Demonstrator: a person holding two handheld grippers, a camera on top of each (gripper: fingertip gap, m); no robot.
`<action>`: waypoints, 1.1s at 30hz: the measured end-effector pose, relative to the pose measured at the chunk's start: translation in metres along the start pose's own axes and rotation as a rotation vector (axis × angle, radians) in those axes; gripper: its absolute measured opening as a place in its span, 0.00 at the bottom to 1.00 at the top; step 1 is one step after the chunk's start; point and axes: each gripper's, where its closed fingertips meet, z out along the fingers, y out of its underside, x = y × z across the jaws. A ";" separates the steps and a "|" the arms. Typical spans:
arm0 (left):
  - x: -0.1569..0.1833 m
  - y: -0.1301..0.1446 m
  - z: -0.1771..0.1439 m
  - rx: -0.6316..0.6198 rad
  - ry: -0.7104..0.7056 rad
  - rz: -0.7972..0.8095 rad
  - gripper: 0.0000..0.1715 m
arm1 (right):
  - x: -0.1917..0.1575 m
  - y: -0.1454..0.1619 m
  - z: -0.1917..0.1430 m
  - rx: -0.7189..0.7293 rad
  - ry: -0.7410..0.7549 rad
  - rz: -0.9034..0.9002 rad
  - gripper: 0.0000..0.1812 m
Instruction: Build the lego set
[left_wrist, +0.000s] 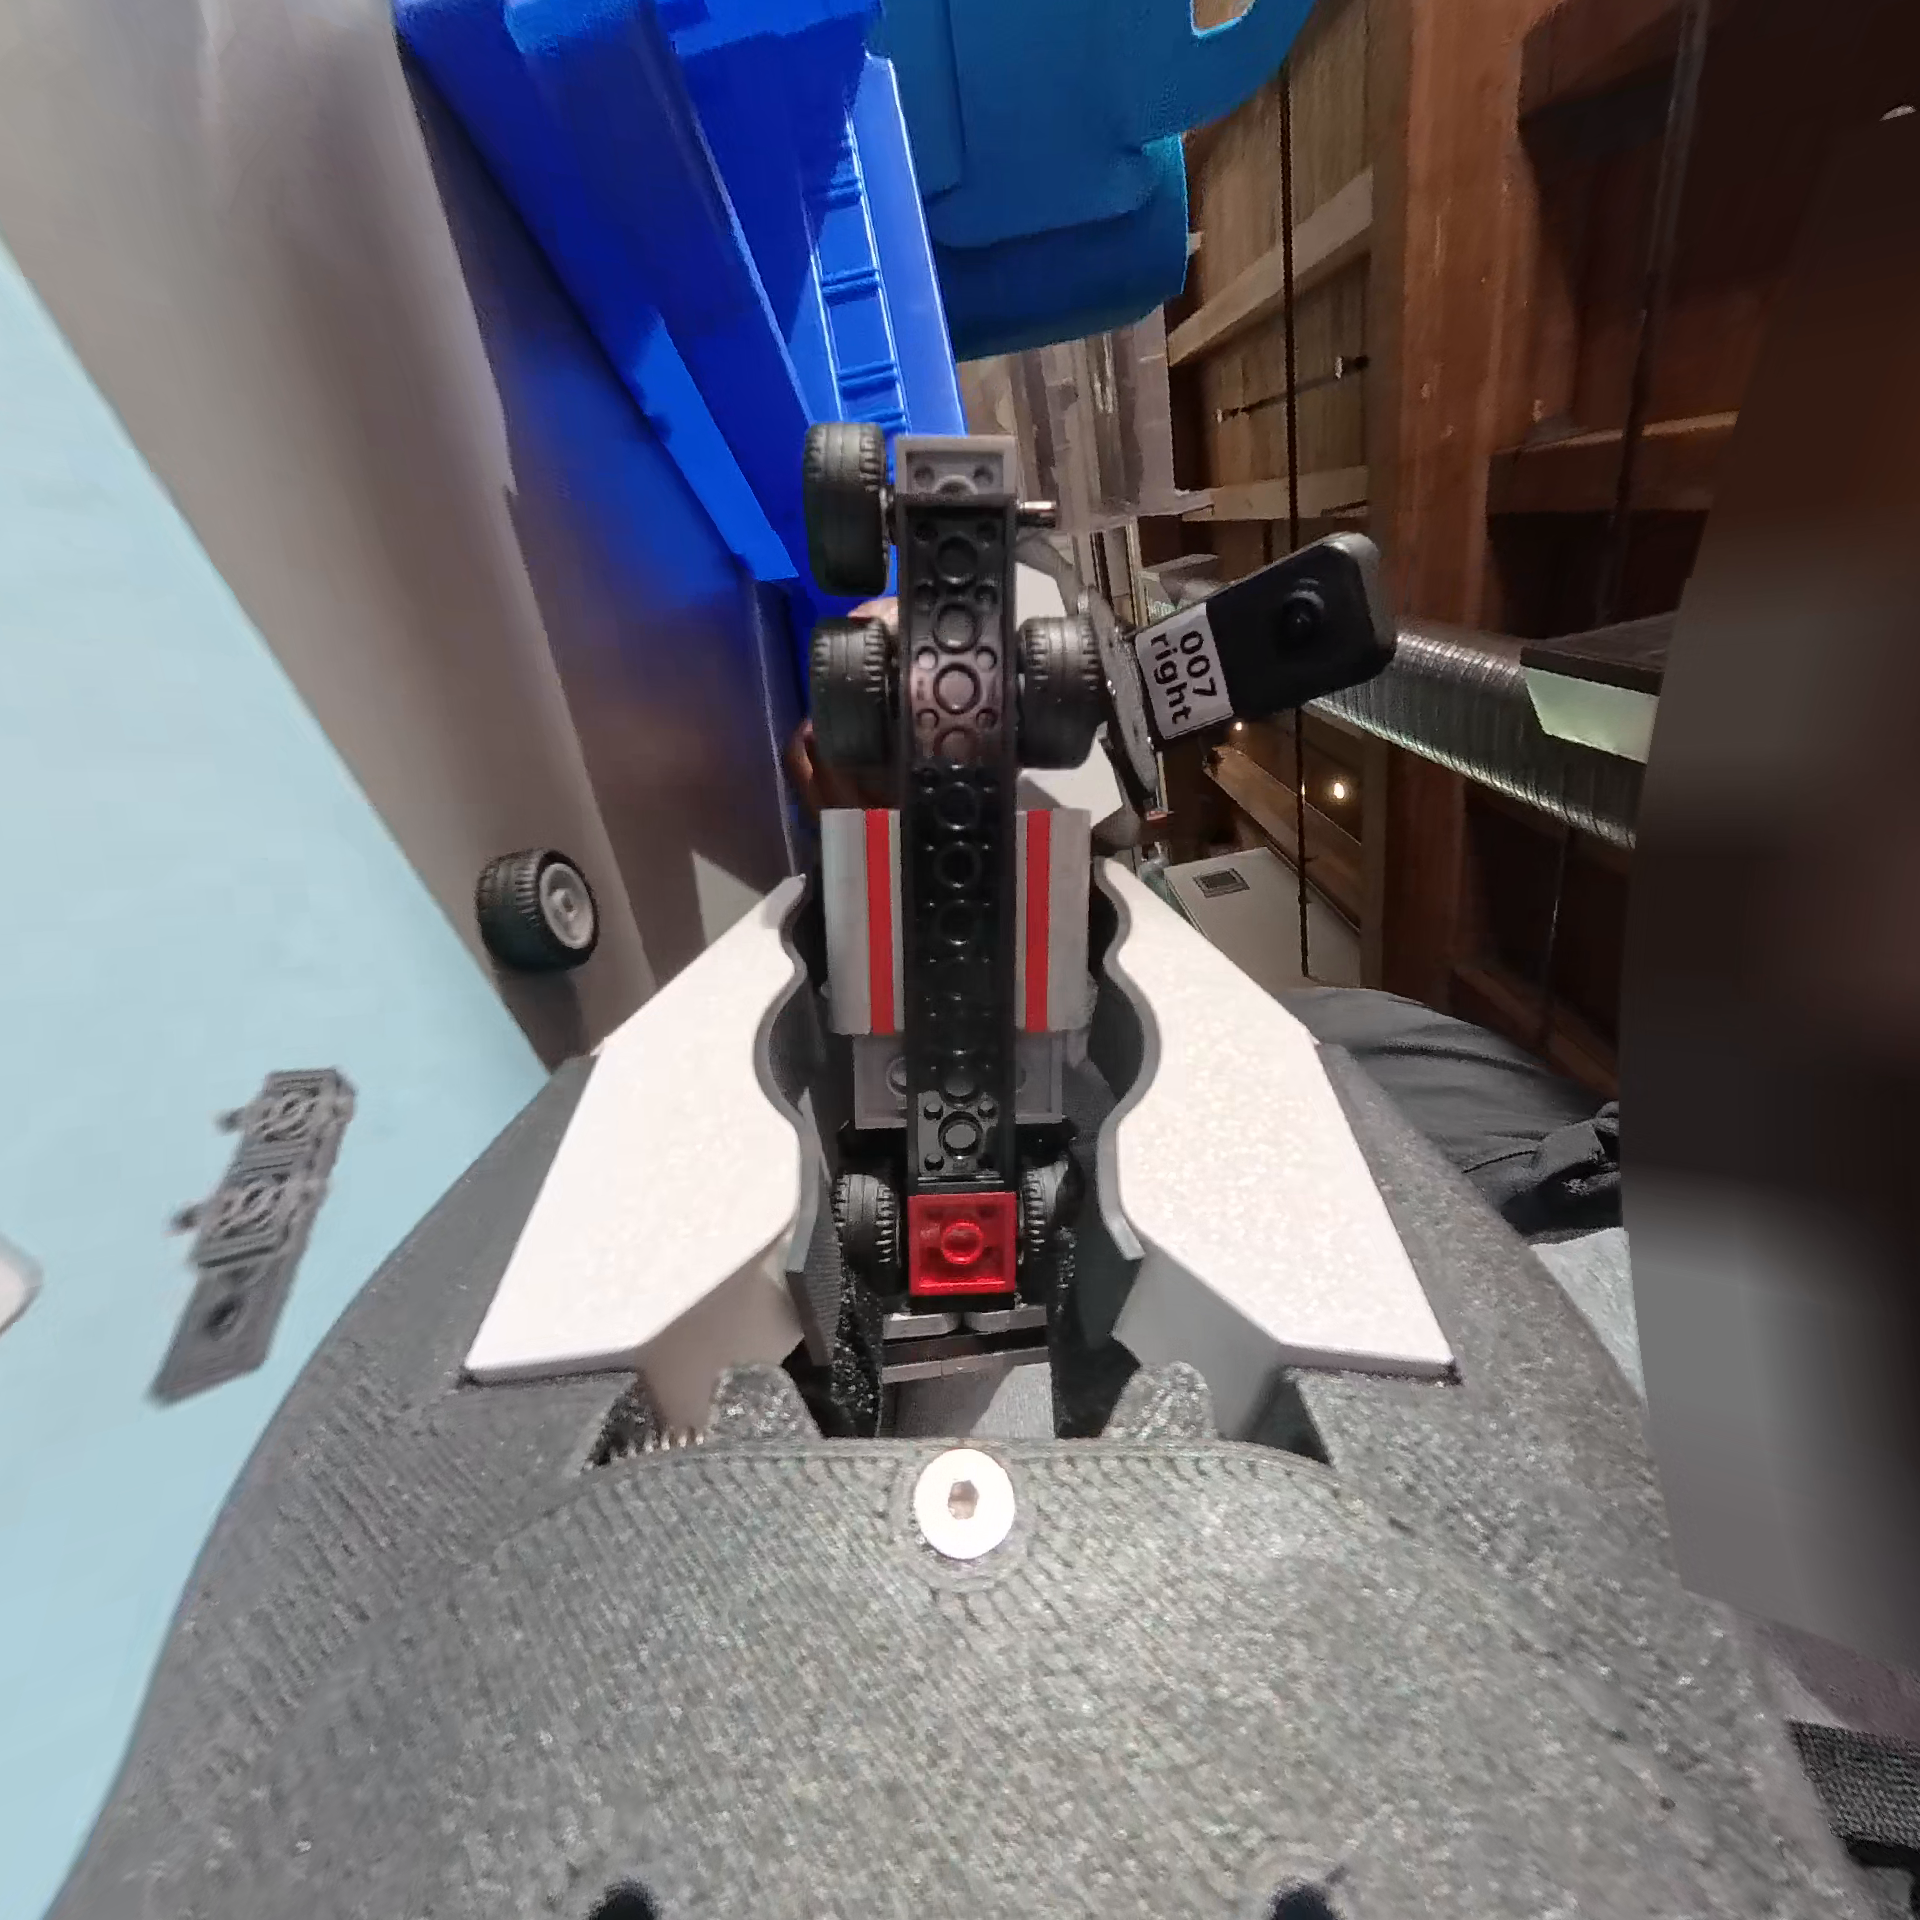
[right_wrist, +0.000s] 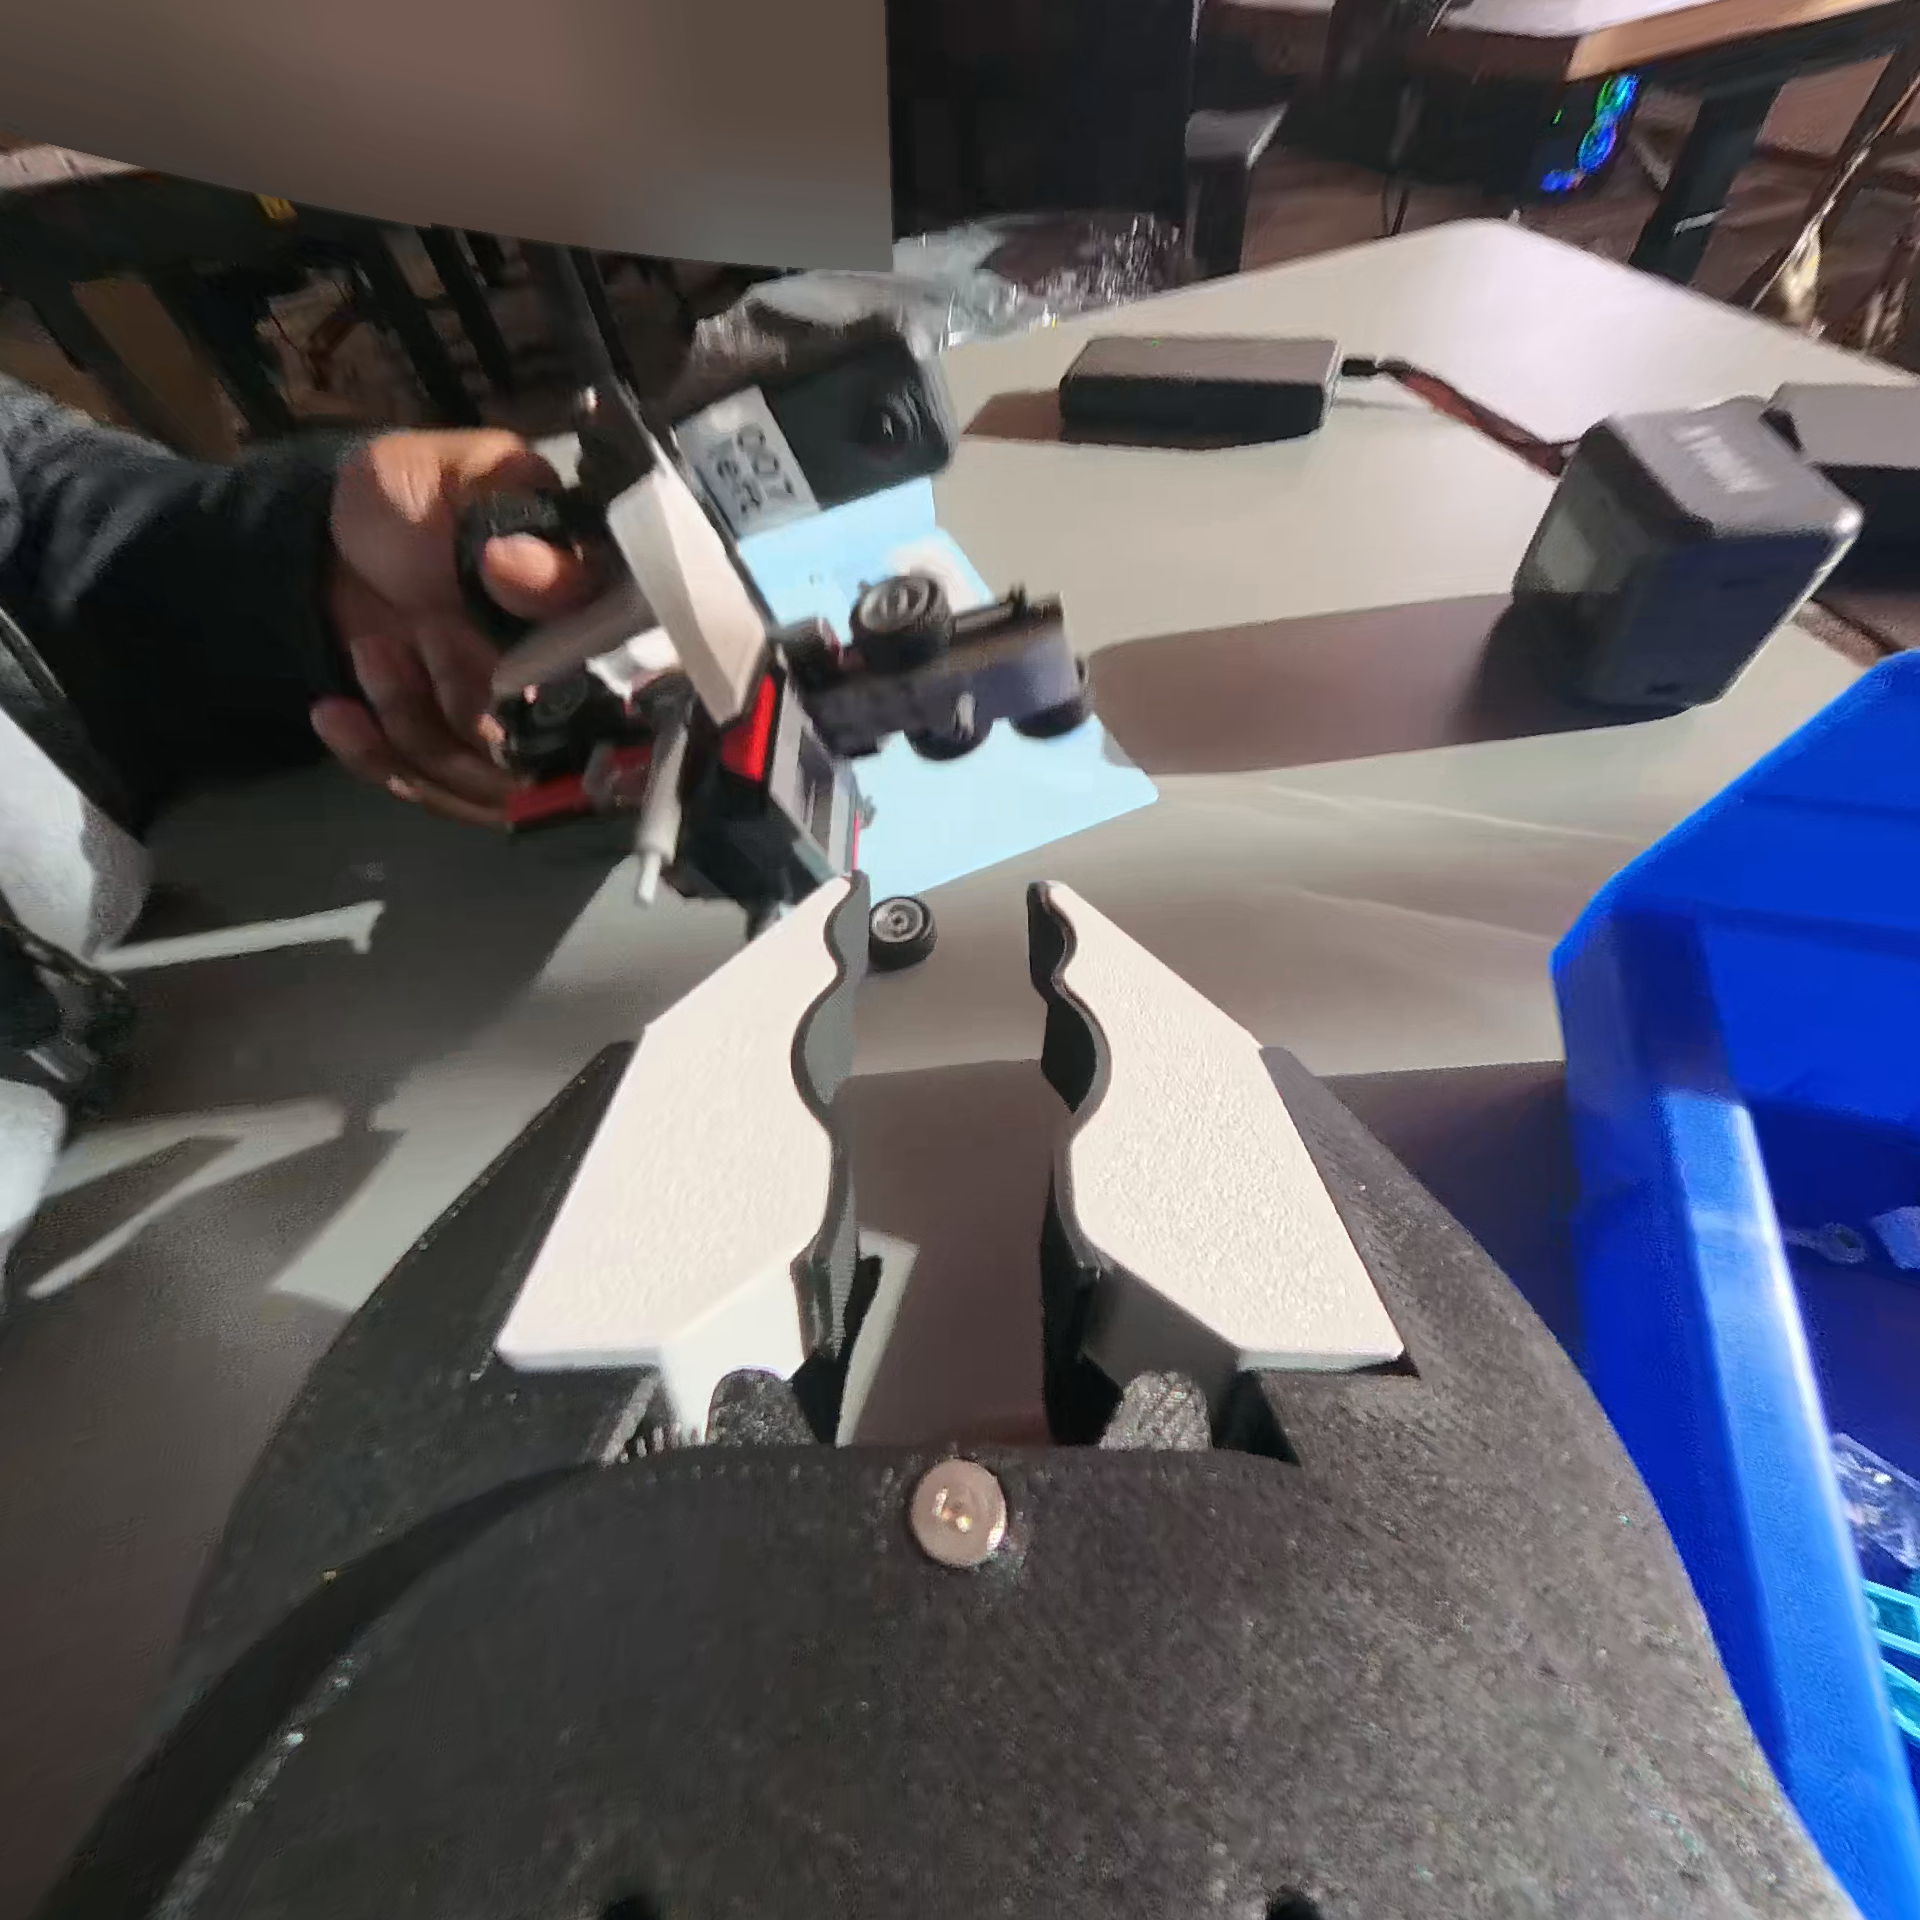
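Note:
My left gripper (left_wrist: 956, 904) is shut on a lego truck (left_wrist: 958, 831) and holds it in the air with its underside toward the camera. The truck has a long black base plate, grey and red sides, a red brick (left_wrist: 961, 1242) and several black wheels. One axle pin (left_wrist: 1039, 509) at the far end is bare. A loose wheel (left_wrist: 537, 911) lies on the table. In the right wrist view my right gripper (right_wrist: 945, 904) is open and empty, just above that loose wheel (right_wrist: 900, 933). The truck (right_wrist: 935, 665) hangs beyond it in the left gripper (right_wrist: 691, 592).
A blue bin (right_wrist: 1714, 1143) stands close on the right; it also shows in the left wrist view (left_wrist: 675, 312). A black lego plate (left_wrist: 255, 1216) lies on a light blue mat (right_wrist: 997, 790). A dark boxy device (right_wrist: 1662, 561) and a black adapter (right_wrist: 1195, 390) sit farther back. Left and right tips are no more than a few centimetres apart.

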 end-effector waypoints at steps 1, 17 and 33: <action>-0.002 -0.002 -0.008 0.008 -0.013 0.002 0.29 | -0.001 0.006 0.005 -0.041 0.002 -0.014 0.18; -0.006 0.025 -0.034 -0.055 0.003 -0.082 0.29 | -0.016 0.046 0.063 -0.370 -0.066 -0.144 0.13; -0.005 0.039 -0.021 -0.089 0.037 -0.142 0.29 | -0.021 -0.035 0.038 -0.009 -0.049 -0.099 0.13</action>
